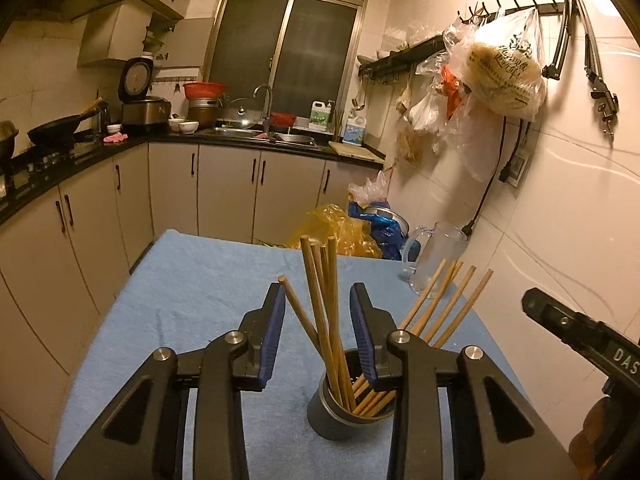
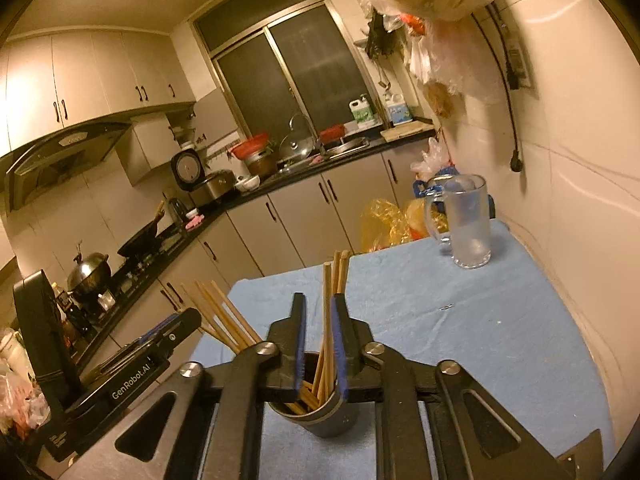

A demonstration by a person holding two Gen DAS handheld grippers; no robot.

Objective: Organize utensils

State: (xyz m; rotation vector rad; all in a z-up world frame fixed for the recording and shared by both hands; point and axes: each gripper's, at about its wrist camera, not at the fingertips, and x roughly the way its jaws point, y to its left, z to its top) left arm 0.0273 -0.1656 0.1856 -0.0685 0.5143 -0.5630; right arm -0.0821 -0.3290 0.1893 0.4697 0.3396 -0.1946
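Ample bare cloth (image 1: 192,280) around holder (image 1: 340,412).

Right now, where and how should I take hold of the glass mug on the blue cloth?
Grip the glass mug across its upper wall, coming in level from the near side. It stands upright and looks empty, its handle points left in the right wrist view, and the blue cloth before it is bare, so that approach looks unobstructed.

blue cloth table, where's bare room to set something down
Free: the blue cloth left of the chopstick cup, and the stretch between the cup and the glass mug. Crowded: around the cup, where both grippers flank the chopsticks.
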